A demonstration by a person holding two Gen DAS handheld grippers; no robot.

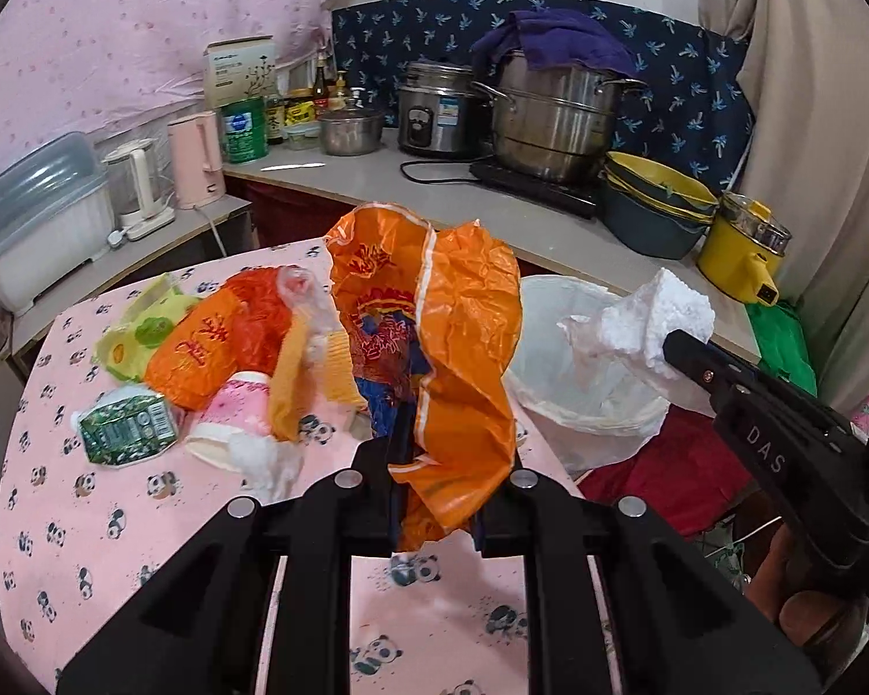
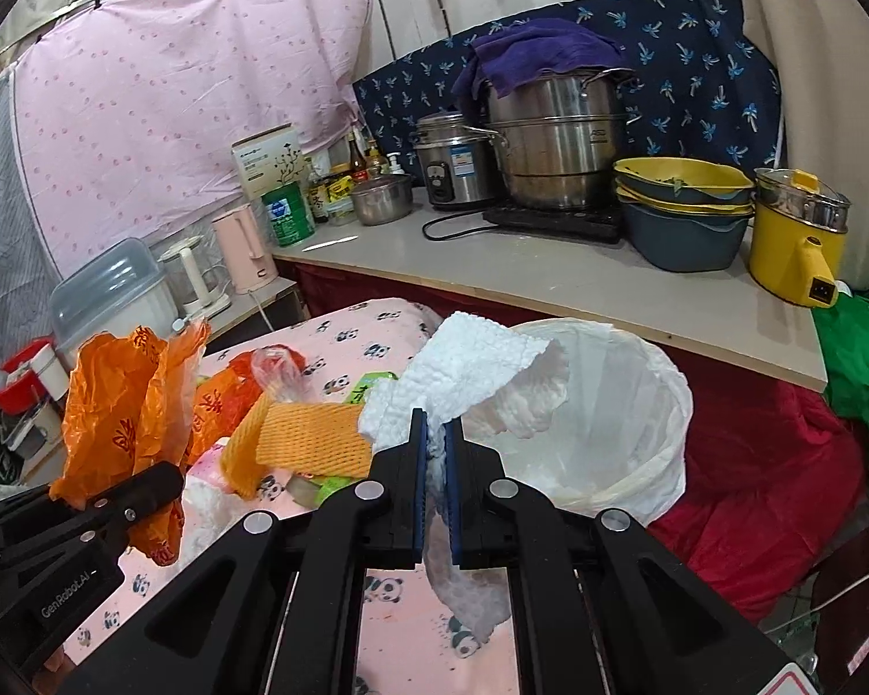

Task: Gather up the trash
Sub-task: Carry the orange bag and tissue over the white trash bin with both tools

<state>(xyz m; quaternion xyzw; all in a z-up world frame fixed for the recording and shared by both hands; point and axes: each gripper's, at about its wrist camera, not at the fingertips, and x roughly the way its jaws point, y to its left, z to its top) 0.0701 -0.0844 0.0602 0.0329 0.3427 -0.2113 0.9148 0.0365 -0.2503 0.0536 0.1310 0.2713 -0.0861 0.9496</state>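
My left gripper (image 1: 437, 434) is shut on a crumpled orange plastic bag (image 1: 463, 313) and holds it up above the pink panda tablecloth (image 1: 116, 521). My right gripper (image 2: 434, 434) is shut on a white foam sheet (image 2: 469, 359), held beside the rim of the white-lined trash bin (image 2: 625, 405). The bin also shows in the left wrist view (image 1: 579, 394), with the right gripper (image 1: 675, 344) and foam sheet (image 1: 654, 318) over its right side. More trash lies on the table: an orange wrapper (image 1: 203, 347), a green carton (image 1: 127, 431), a pink cup (image 1: 232, 411), orange foam netting (image 2: 313, 434).
A counter (image 2: 550, 284) behind the table holds steel pots (image 2: 550, 139), a rice cooker (image 2: 452, 162), stacked basins (image 2: 678, 214) and a yellow pot (image 2: 793, 243). A pink kettle (image 1: 194, 156) and a plastic box (image 1: 40, 214) stand at the left. Red cloth (image 2: 753, 492) lies under the bin.
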